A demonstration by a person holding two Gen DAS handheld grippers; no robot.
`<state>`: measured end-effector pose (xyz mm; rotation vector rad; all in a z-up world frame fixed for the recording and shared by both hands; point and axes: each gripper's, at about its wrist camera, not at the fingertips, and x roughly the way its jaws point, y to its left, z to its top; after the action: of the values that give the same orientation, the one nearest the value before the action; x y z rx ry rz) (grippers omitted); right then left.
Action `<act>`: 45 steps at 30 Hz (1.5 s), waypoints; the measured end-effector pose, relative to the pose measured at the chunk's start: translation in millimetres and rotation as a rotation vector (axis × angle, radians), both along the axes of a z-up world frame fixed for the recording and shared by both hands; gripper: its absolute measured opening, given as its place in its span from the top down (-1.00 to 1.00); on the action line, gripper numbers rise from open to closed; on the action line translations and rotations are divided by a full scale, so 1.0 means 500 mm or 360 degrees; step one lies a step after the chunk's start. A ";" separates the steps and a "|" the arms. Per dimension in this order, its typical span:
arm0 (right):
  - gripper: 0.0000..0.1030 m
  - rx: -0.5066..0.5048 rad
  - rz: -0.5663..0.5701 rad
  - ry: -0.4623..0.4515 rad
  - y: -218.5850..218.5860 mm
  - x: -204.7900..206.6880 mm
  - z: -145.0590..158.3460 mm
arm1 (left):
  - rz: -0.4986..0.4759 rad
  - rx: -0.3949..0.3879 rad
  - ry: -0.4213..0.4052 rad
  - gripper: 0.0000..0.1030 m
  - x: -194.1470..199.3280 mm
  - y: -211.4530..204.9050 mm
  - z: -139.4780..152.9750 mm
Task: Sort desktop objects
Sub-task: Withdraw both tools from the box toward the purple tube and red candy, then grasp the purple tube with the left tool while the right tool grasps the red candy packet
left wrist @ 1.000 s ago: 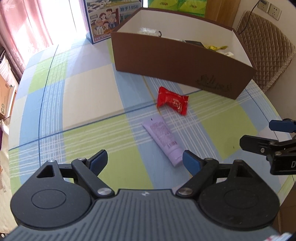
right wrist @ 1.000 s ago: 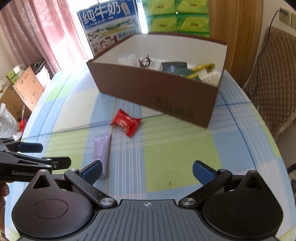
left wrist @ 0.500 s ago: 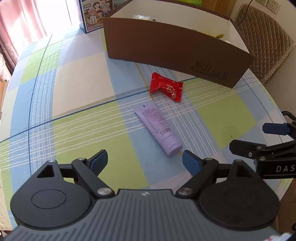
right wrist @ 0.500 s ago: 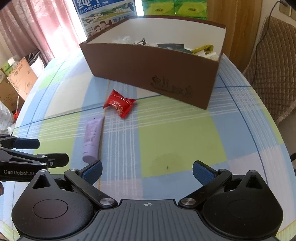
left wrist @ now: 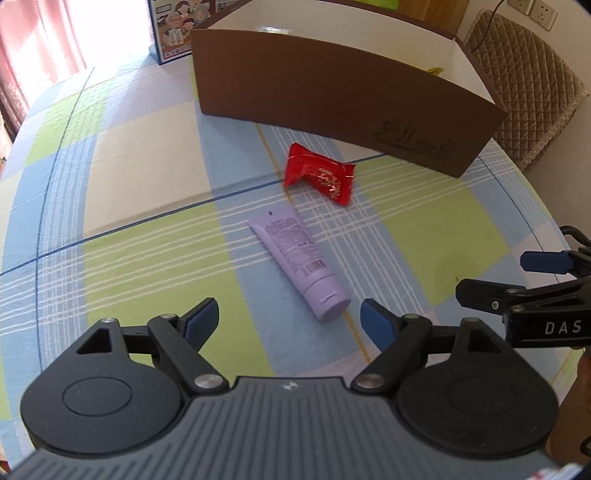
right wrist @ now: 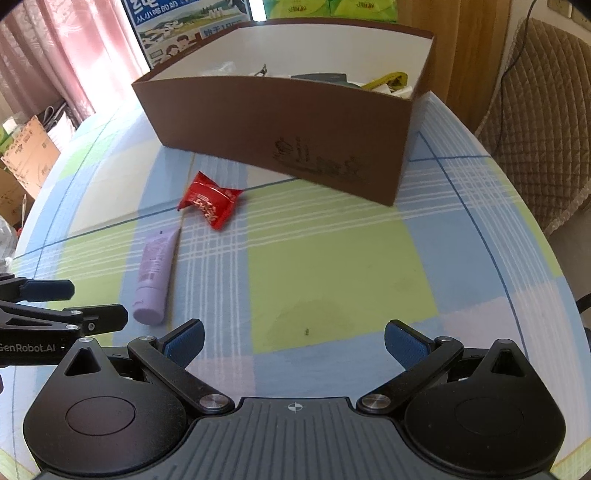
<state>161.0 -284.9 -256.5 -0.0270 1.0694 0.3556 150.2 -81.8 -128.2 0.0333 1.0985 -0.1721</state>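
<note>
Left claw: jaws spread wide, nothing between them, hovering over the worktop with its checked cloth. Purple tube lies flat just ahead of it, cap end nearest the claw, slightly toward its right finger, crimped end pointing at the box. No contact with the tube.

Right claw: jaws also wide apart, holding nothing, over a bare green/blue patch of cloth. Tube sits off to its left, near the left claw's fingers, which show at the left edge of the right wrist view.

Red snack packet lies flat between the tube and the brown box, just beyond the tube's crimped end, apart from both as far as I can tell.

Box is open-topped, white inside, at the far side of the worktop. From the right wrist view it holds several items, including something yellow and something dark; can't identify the rest.

Quilted chair to the right of the worktop. Milk carton box behind the brown box.
</note>
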 end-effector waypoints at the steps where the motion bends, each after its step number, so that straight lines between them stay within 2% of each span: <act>1: -0.96 -0.0002 -0.0002 0.0004 -0.003 0.002 -0.003 | -0.0005 -0.0001 -0.0001 -0.56 0.001 -0.002 -0.003; 11: -0.96 -0.0017 -0.0034 0.0020 -0.025 0.030 -0.029 | -0.0012 -0.0022 -0.0001 -0.42 0.028 -0.025 -0.032; 15: -0.96 -0.0019 -0.0055 0.0018 -0.035 0.045 -0.032 | -0.0009 0.0008 0.0009 -0.20 0.054 -0.036 -0.050; 18: -0.96 -0.0023 -0.0065 0.0011 -0.039 0.055 -0.033 | 0.0008 0.0043 0.0002 -0.16 0.076 -0.040 -0.065; 20: -0.96 -0.0024 -0.0064 0.0009 -0.040 0.060 -0.035 | 0.0008 0.0056 0.0008 -0.06 0.088 -0.041 -0.074; 25: -0.96 0.0006 -0.0038 0.0000 -0.033 0.070 -0.038 | -0.0011 0.0070 -0.0007 0.44 0.093 -0.038 -0.085; 31: -0.96 0.0064 0.0063 -0.0026 -0.005 0.081 -0.035 | 0.0101 0.0111 -0.0034 0.44 0.091 0.010 -0.084; 41: -0.94 0.0103 0.0351 -0.0168 0.069 0.101 -0.033 | 0.0473 0.0160 -0.0024 0.44 0.076 0.171 -0.081; 45: -0.67 0.0110 0.0496 -0.0239 0.105 0.124 -0.040 | 0.0588 0.0158 -0.0019 0.44 0.067 0.225 -0.081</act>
<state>222.8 -232.3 -276.3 -0.1579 0.9034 0.6617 183.8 30.6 -168.7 -0.0798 1.0815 0.2141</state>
